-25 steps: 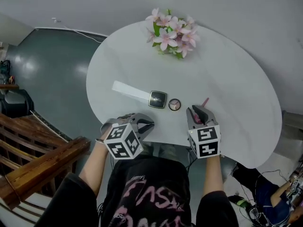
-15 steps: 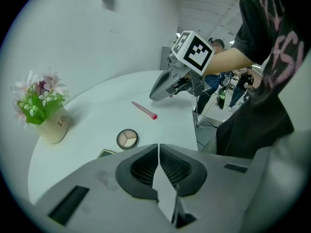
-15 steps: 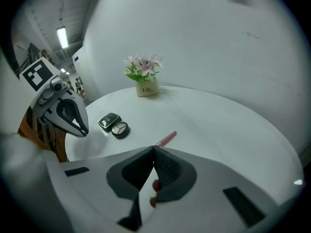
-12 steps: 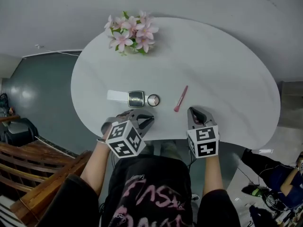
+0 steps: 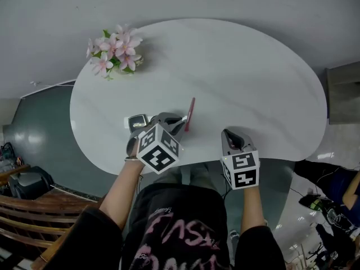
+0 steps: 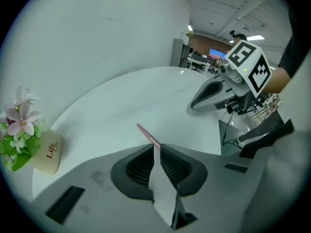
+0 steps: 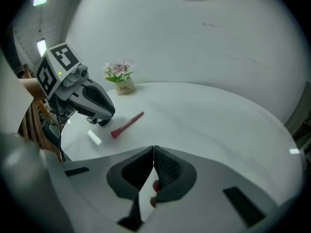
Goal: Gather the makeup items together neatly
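The white oval table (image 5: 247,66) fills my head view. The pink flowers in their cream pot (image 5: 114,48) stand at its far left edge, and I take that pot as my mark.

Nearer me than the pot, close to the table's near edge, lies a dark square compact (image 5: 137,121). A white flat piece (image 7: 94,137) lies against it on its left side. Part of the compact is hidden under my left gripper (image 5: 180,120), so I cannot tell how the two pieces join.

The left gripper reaches over the near edge, to the right of the pot and closer to me. In its own view the jaws are pressed together with nothing between them. Their tips are just beside the pink makeup brush (image 5: 190,114), and I cannot tell whether they touch it.

The brush lies flat on the table, to the right of the pot and about as near me as the compact. Its handle points away from me and its darker bristle end points toward me. It sits just right of the compact, with the left gripper's tips between them.

Farthest from the pot, my right gripper (image 5: 226,131) hangs over the near edge, well apart from the brush. Its jaws are closed on nothing, with bare tabletop ahead of them.
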The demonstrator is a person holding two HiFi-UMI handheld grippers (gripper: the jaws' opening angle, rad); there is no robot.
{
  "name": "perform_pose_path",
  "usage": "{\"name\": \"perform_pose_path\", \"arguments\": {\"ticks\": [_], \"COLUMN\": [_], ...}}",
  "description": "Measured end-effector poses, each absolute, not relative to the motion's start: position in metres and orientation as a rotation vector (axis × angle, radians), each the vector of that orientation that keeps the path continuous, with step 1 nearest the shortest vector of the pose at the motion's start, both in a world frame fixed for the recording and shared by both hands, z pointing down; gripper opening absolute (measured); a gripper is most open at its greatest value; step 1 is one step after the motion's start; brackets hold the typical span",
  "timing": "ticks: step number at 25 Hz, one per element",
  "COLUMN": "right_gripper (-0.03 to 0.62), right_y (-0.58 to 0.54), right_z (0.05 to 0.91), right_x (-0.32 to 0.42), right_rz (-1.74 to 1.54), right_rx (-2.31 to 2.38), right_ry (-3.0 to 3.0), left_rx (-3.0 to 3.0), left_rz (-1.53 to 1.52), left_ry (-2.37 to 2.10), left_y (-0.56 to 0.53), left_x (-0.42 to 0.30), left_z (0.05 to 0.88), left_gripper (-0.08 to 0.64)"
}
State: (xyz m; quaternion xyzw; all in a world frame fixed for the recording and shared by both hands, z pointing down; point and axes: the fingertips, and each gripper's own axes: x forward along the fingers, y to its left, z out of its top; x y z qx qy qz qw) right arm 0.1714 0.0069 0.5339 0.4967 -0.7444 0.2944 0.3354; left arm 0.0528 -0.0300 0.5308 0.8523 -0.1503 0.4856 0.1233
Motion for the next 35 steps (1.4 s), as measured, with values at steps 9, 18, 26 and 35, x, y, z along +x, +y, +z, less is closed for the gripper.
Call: {"name": "perform_pose_path", "arguments": {"ticks": [9, 18, 26, 35], "right_gripper": [0.063, 0.063, 0.063, 0.063], "right_y": [0.017, 0.013, 0.008, 0.006], "right_z": [0.539, 0.539, 0.538, 0.537], "right_x": [0.213, 0.228, 0.221, 0.203], "right_rz": [0.812, 0.794, 0.770, 0.752], "right_rx": [1.344, 1.314, 1.278, 1.243], "right_ry": [-1.909, -1.927, -1.953, -1.977], "left_rx": [2.283, 2.201, 2.239, 2.443], "left_rz": [1.545, 1.609, 1.709, 1.793], "left_ry": [-0.488, -0.499, -0.461, -0.242], "left_y": [-0.038, -0.039, -0.035, -0.030], "left_x": [0.073, 0.078, 0.071, 0.053], "left_z": [0.562, 0.573, 0.578, 0.562], "left_gripper": [0.138, 0.075, 0.049, 0.048]}}
